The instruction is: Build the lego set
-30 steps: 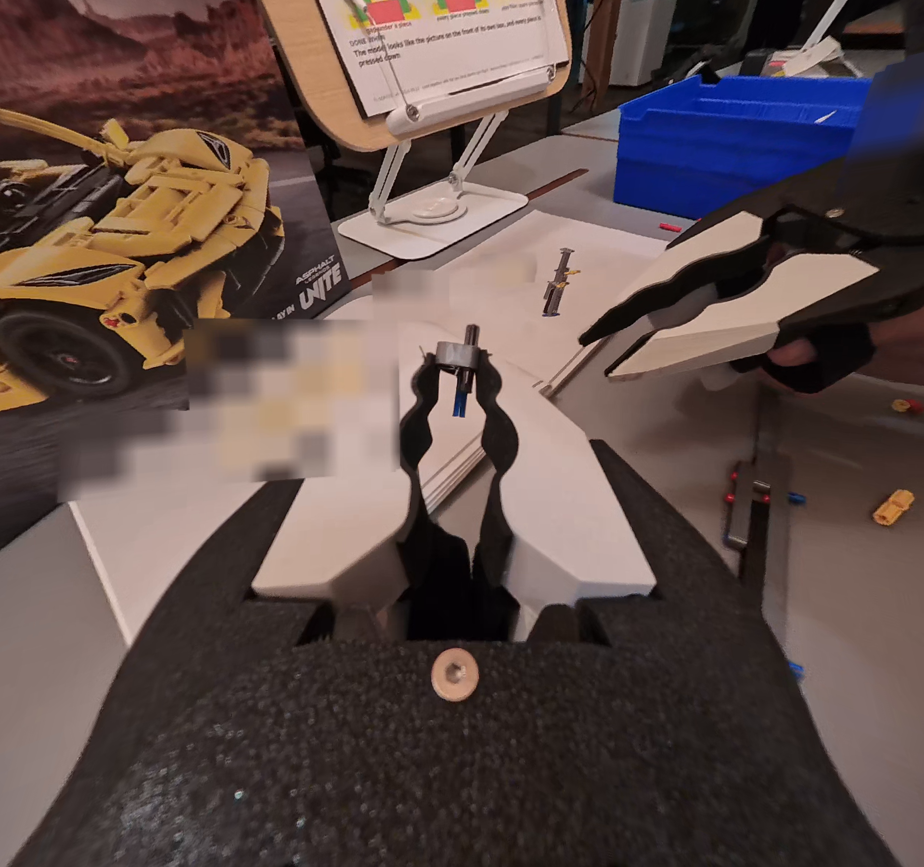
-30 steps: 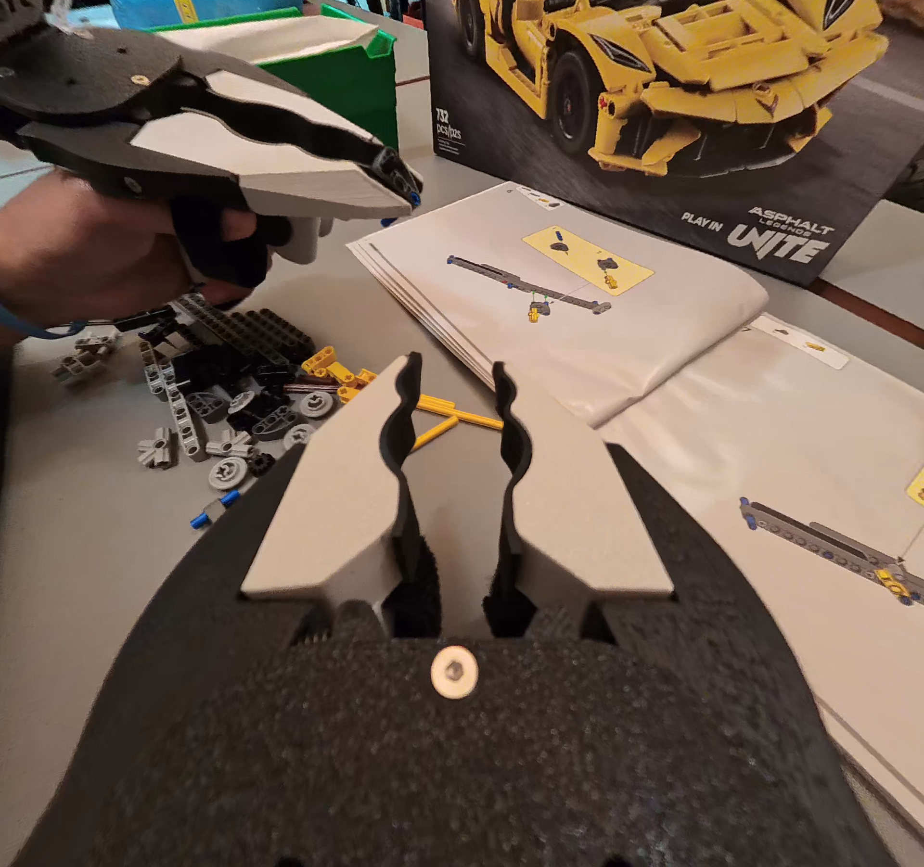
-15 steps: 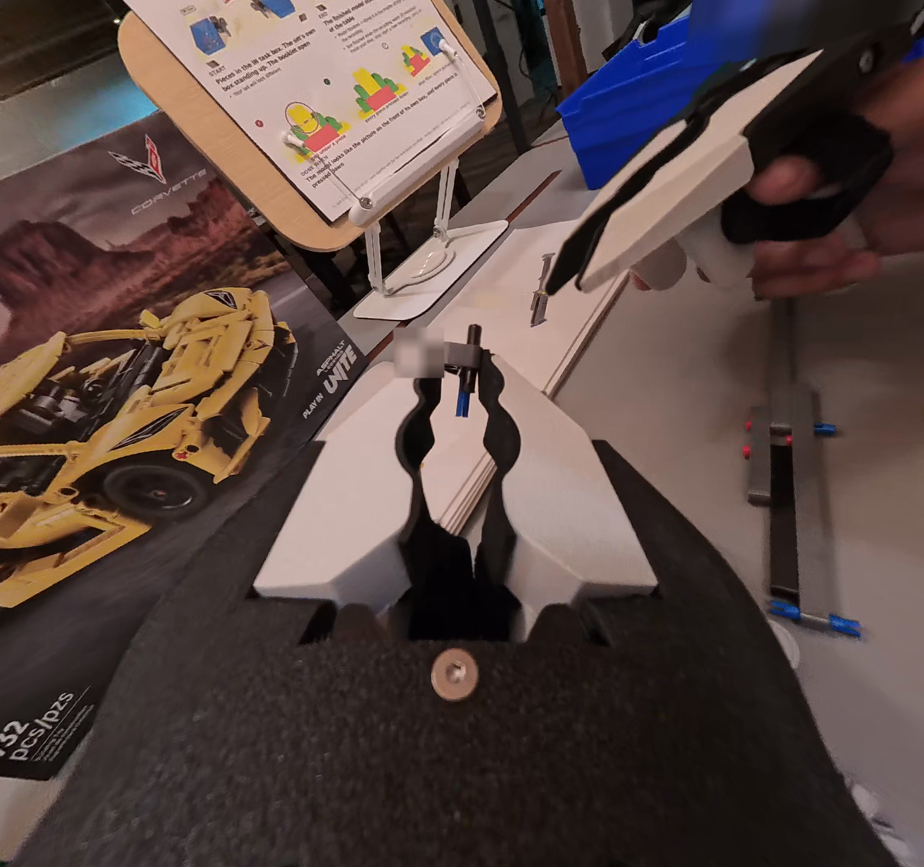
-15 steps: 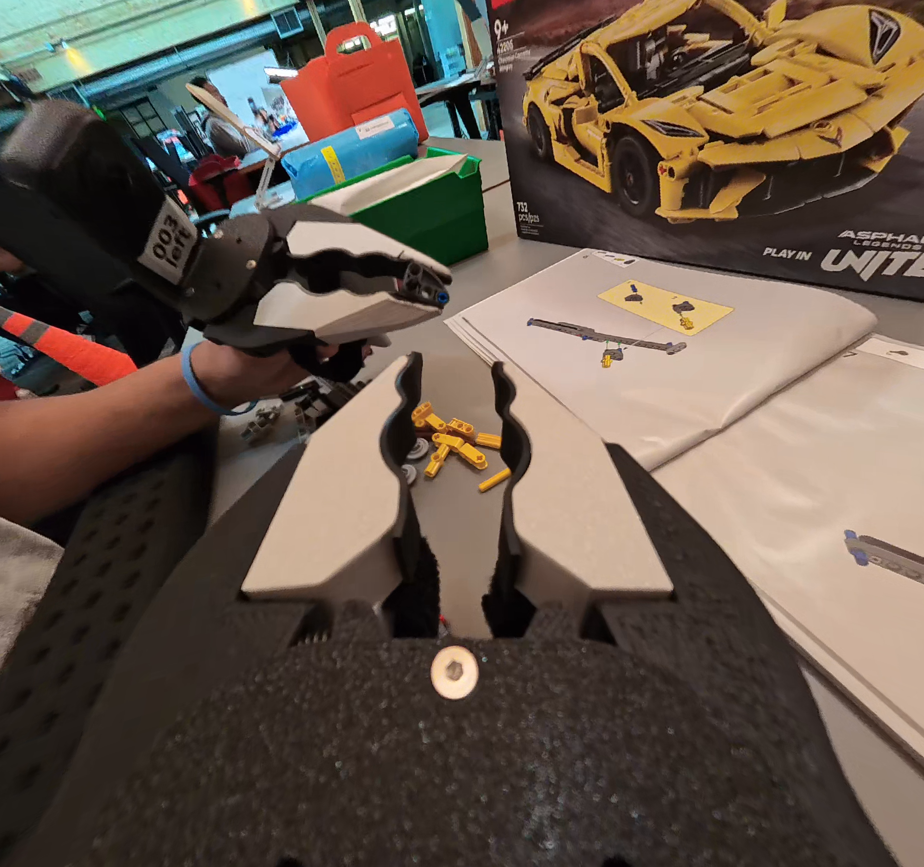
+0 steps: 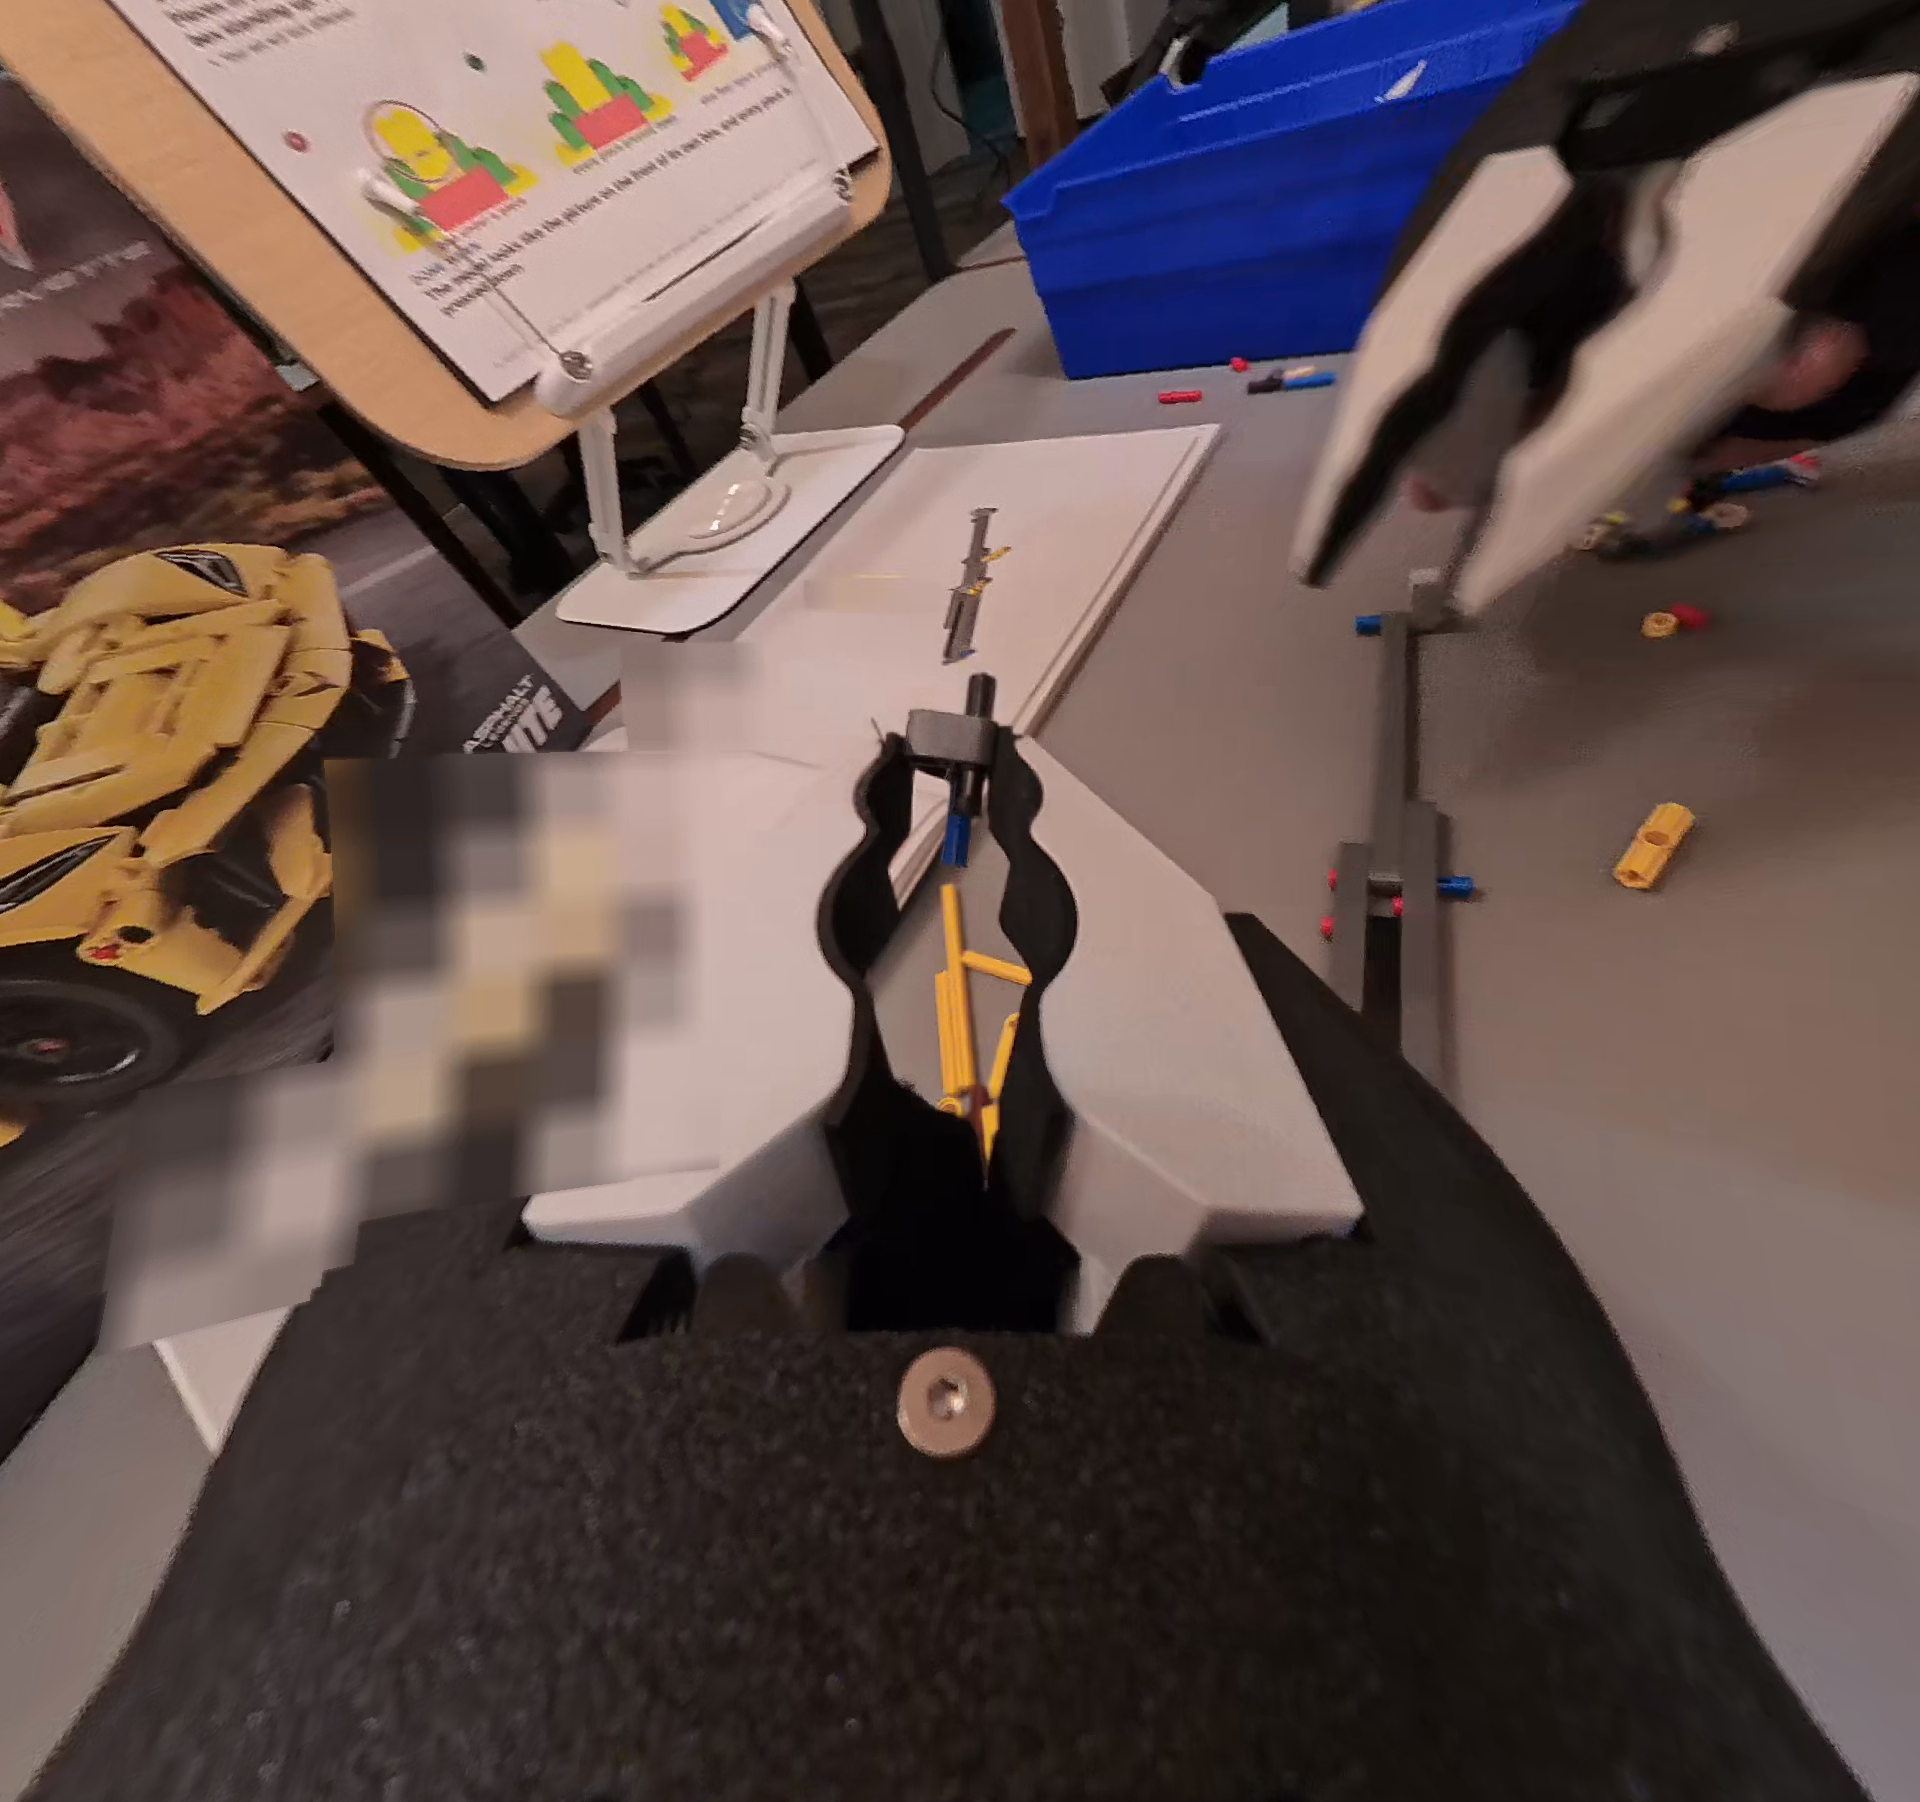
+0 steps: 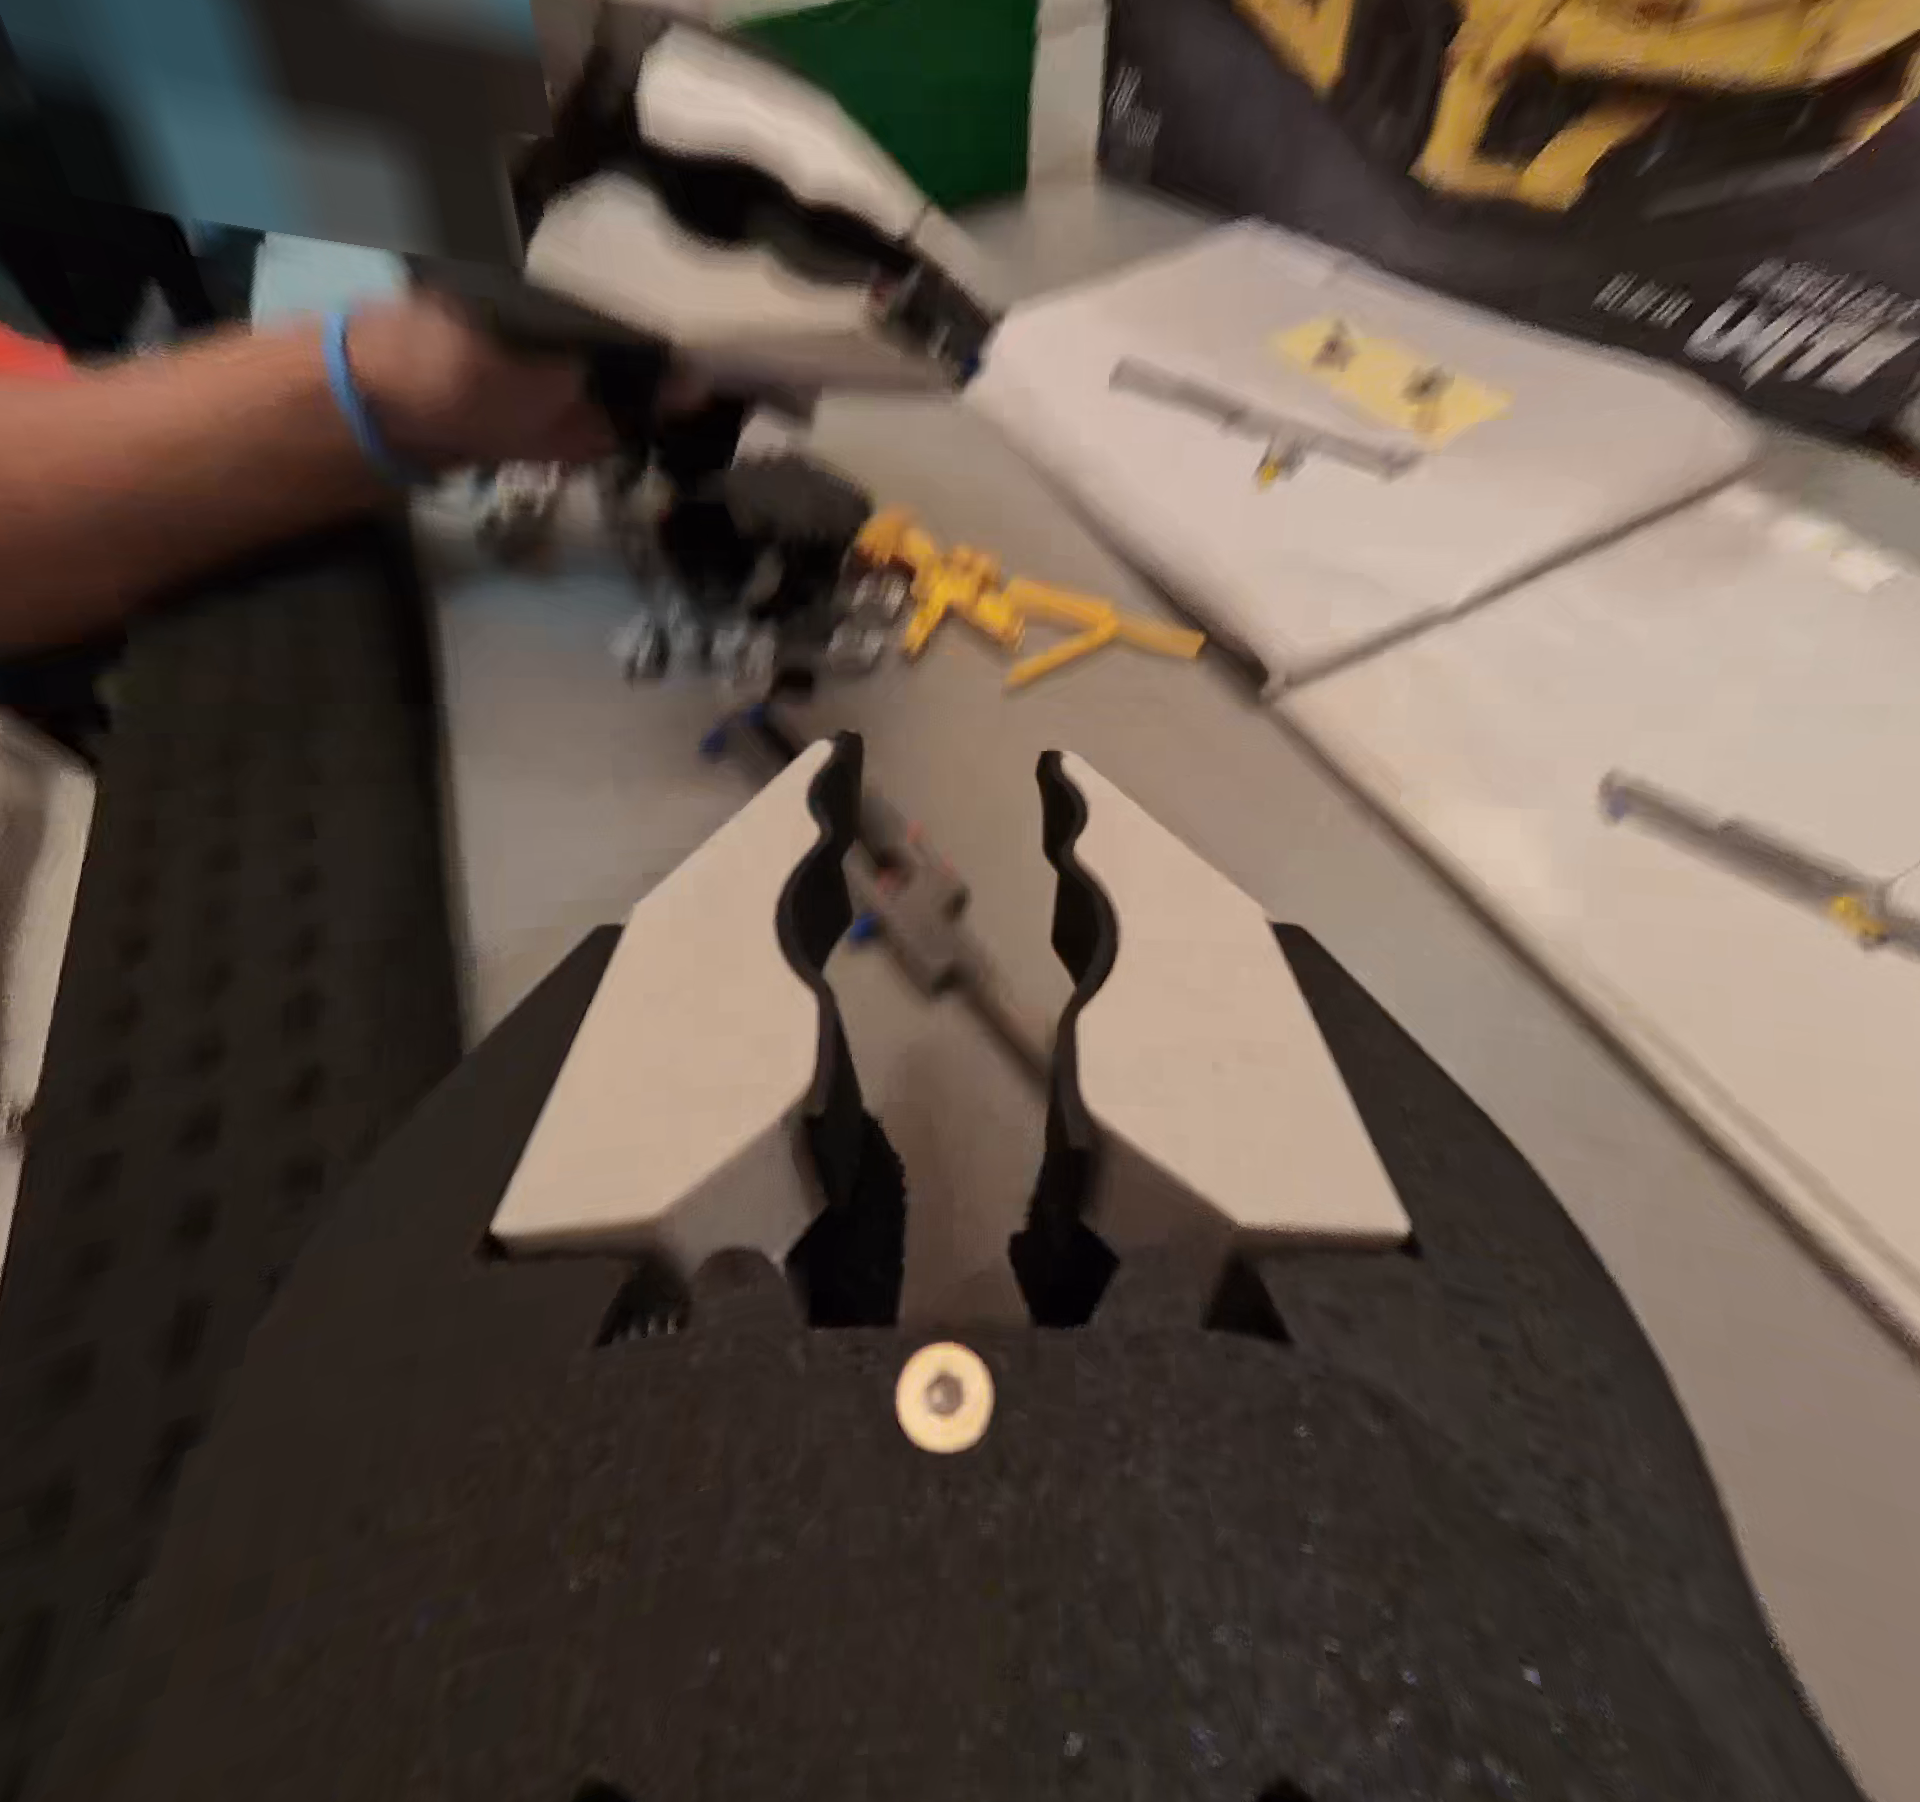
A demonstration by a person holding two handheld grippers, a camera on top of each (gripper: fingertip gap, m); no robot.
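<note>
The left gripper (image 5: 951, 750) pinches a small black piece (image 5: 954, 742), while the right gripper (image 6: 945, 765) hangs apart above the grey beam (image 6: 914, 905).

Both wrist views look forward, low over the table (image 5: 1714, 1181) — sharing the booklet (image 6: 1351, 464).

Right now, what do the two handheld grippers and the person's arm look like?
Both the left gripper and right gripper look alike: a rough black body with one round metal screw in the middle, and two pale grey wedge-shaped fingers lined with wavy black pads. The person's left wrist wears a thin blue band.
</note>
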